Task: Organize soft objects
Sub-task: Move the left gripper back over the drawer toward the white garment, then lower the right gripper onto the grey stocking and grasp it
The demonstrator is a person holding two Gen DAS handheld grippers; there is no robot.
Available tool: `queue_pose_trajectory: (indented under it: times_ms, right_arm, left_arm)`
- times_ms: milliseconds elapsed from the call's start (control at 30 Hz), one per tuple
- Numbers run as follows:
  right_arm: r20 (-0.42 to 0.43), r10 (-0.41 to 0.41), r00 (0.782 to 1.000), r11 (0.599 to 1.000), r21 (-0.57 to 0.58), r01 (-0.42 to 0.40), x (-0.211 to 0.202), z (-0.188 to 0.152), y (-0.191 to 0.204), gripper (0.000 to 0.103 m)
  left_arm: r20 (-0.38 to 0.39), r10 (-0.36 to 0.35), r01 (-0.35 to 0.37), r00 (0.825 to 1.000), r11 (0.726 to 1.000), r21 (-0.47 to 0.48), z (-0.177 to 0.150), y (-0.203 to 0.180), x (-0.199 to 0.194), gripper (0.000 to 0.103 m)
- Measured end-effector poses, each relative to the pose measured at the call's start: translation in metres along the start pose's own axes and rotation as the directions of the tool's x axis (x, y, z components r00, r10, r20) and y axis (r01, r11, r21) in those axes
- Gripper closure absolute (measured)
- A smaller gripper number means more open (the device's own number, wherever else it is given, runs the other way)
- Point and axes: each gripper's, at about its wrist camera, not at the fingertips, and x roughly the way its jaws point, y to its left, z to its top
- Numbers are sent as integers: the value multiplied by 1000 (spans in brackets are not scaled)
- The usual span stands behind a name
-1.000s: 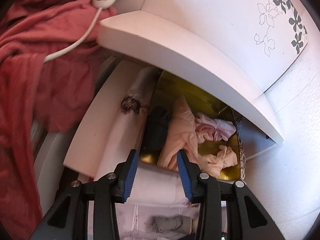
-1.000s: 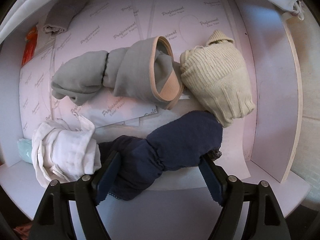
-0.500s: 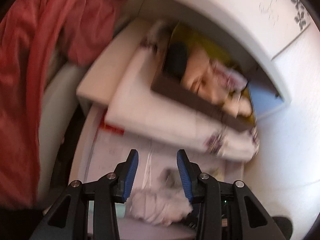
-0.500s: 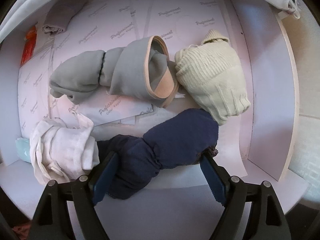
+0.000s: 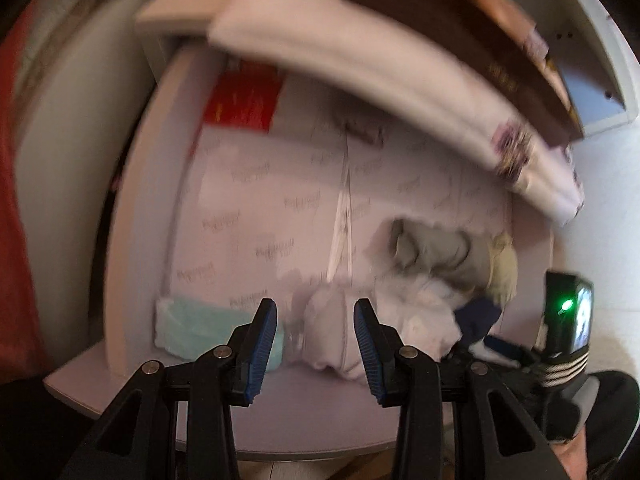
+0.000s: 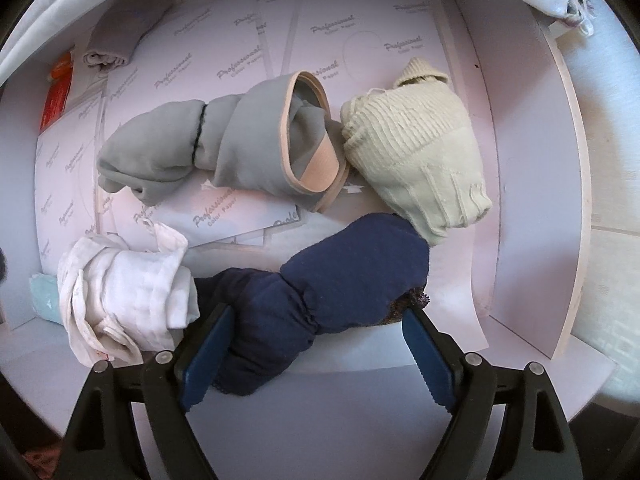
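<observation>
Right tongs (image 6: 316, 354): pointing down into the drawer (image 6: 532, 208); my jaws are opening, already wide. The navy bundle (image 6: 320, 292) lies between them. Left pad looks to brush its dark end, right pad sits just beside the lace edge. No squeeze that I can see.
Left tongs (image 5: 316, 344): jaws narrow, nothing between the pads. I hover over the near edge of the drawer, above the white cloth (image 5: 384, 320). View is blurred.
Navy bundle: on the drawer floor at the front, touching the white cloth (image 6: 124, 296) on its left and the cream knit (image 6: 416, 160) at its upper right.
Grey roll (image 6: 224, 148): behind the navy bundle, its peach-trimmed mouth against the cream knit.
Teal cloth (image 5: 200, 328): front-left corner, partly under the white cloth.
Drawer floor: lined with printed paper (image 6: 224, 60).
Small grey fold (image 6: 120, 40): far left corner, well apart.
</observation>
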Motion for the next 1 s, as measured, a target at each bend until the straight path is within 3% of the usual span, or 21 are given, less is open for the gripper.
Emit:
queue_pose_trajectory:
  times_ms: [133, 267, 433, 667, 1000]
  right_arm:
    - [2, 2, 1000, 1000, 1, -2, -3, -1, -4, 17]
    - [5, 12, 1000, 1000, 13, -12, -9, -3, -13, 17]
    - [30, 26, 999, 999, 38, -28, -24, 0, -24, 17]
    - [143, 74, 987, 986, 140, -95, -67, 3, -62, 17]
    - [205, 103, 973, 964, 220, -148, -93, 11, -94, 18]
  left_arm:
    - [-46, -7, 8, 999, 1000, 22, -7, -4, 12, 62]
    - [-70, -41, 43, 997, 999, 28, -12, -8, 19, 44]
    - [-122, -60, 66, 991, 997, 42, -17, -12, 30, 39]
    - [-151, -51, 62, 987, 996, 68, -23, -19, 42, 39]
    - [-162, -47, 58, 986, 996, 66, -22, -16, 48, 38]
